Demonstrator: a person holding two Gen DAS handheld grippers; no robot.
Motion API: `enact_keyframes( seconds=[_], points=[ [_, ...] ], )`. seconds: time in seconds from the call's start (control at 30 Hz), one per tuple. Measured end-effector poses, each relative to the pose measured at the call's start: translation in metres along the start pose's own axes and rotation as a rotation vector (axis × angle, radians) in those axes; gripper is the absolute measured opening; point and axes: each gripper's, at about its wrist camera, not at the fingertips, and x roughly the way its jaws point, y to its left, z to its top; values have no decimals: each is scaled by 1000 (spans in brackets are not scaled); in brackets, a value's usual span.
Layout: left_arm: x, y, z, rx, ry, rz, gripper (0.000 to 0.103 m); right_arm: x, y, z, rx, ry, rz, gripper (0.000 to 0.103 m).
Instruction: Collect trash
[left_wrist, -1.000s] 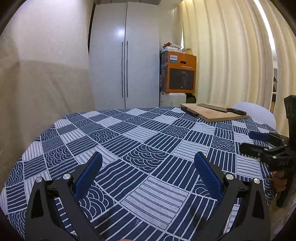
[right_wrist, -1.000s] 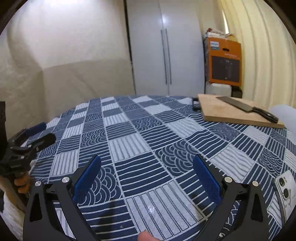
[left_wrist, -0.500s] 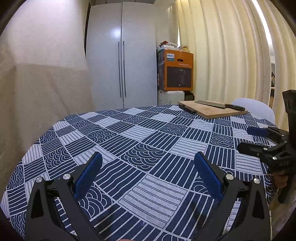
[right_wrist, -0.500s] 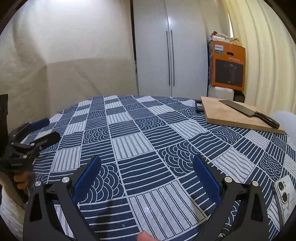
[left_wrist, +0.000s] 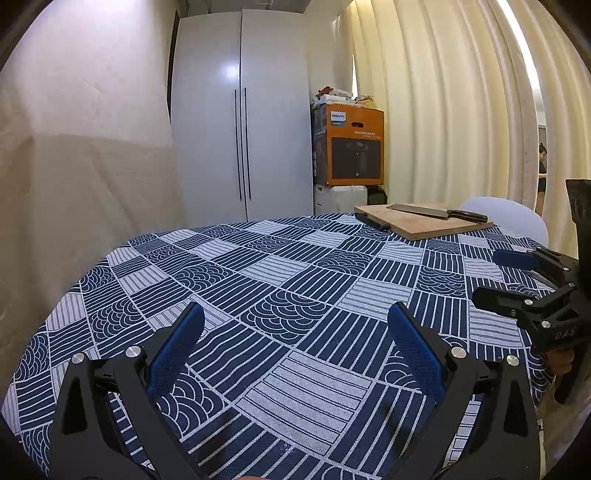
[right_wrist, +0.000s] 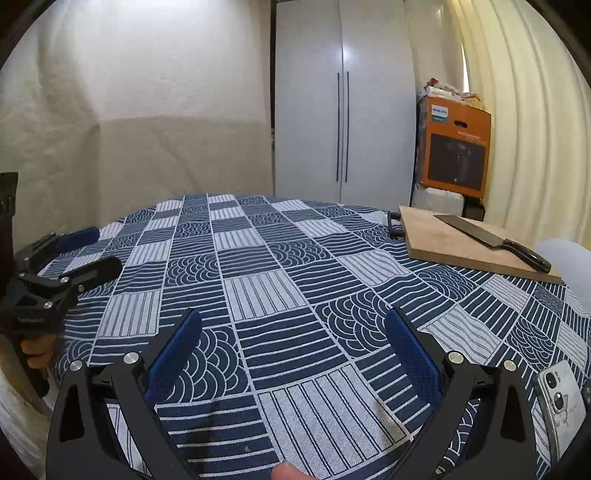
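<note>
- We hold the left gripper (left_wrist: 295, 317) low over the near edge of the round table, its blue-padded fingers (left_wrist: 177, 347) spread wide with nothing between them.
- Our right gripper (right_wrist: 293, 321) is spread just as wide and empty, hovering above the patterned blue-and-white tablecloth (right_wrist: 258, 291).
- Each tool shows in the other's camera: the right gripper (left_wrist: 524, 280) sits at the right edge of the left wrist view, and the left gripper (right_wrist: 62, 254) at the left edge of the right wrist view, both with jaws parted.
- We cannot make out any trash on the tablecloth (left_wrist: 295, 280) in either view, so we cannot tell where the thing to collect lies.
- At the far right of the table a wooden cutting board (right_wrist: 454, 240) lies flat, with a black-handled cleaver (right_wrist: 491, 240) resting on top of it.
- A phone (right_wrist: 561, 402) lies on the cloth, camera side up, at the near right edge, just beside our right gripper's frame.
- Behind the table stand a white two-door cabinet (left_wrist: 243, 122), an orange Philips box (left_wrist: 351, 147) stacked on a white container, and cream curtains (left_wrist: 443, 110).
- A white chair back (left_wrist: 506, 218) rises just past the cutting board (left_wrist: 424, 221).
</note>
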Motion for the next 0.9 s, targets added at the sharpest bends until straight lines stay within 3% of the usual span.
enact_keyframes(
  seconds=[0.9],
  points=[
    [2, 0, -1, 7, 11, -4, 97, -3, 1, 0, -8, -2, 13, 95]
  ],
)
